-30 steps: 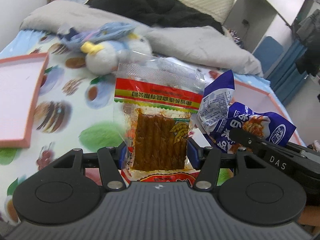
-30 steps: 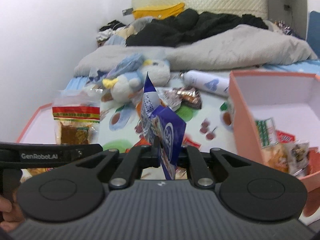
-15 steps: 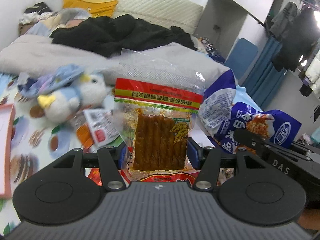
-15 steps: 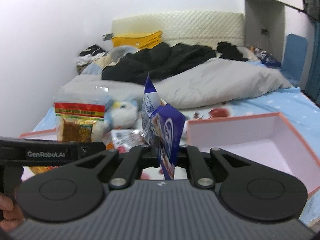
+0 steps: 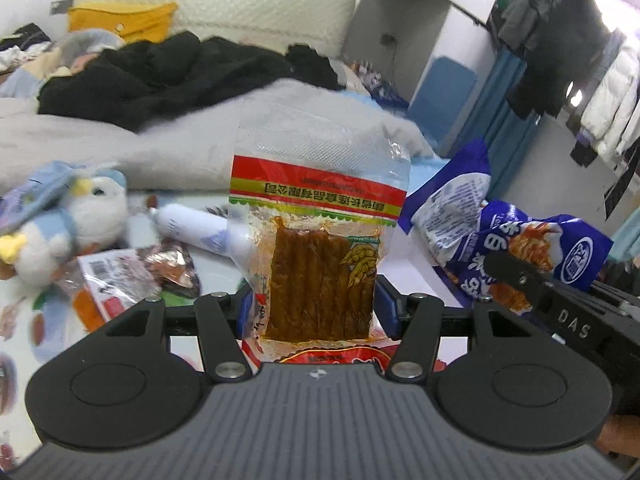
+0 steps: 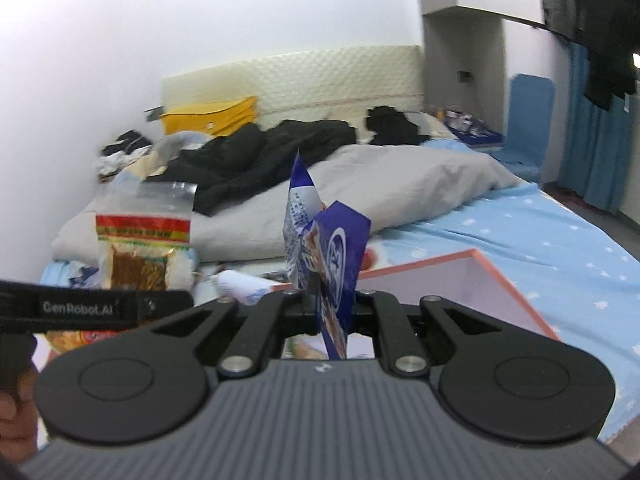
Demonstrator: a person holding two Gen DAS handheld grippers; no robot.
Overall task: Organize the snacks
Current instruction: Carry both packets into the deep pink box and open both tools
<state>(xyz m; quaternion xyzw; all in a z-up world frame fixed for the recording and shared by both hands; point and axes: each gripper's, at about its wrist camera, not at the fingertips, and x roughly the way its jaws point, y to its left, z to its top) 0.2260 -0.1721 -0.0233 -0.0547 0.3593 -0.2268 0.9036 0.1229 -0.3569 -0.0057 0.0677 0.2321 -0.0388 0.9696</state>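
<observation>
1. Our left tongs are clenched on the clear packet of brown spicy strips, held upright above the bed.
2. Our right tongs are clenched on the blue snack bag, also in the air, edge-on to its own camera.
3. The pink box sits on the bed, below and to the right of the blue bag; probably the drop target.
4. Risk: the blue bag is pinched by a thin crumpled fold, so we judge it could slip out on a fast swing.
5. Risk: the two packets ride close together; they may snag or collide over the box.
6. Risk: a release at the rim could drop a packet onto the bed.
7. Hidden: the box floor and contents, blocked by the tongs' body. Loose wrappers by the plush penguin are blurred; we can't read them.
</observation>
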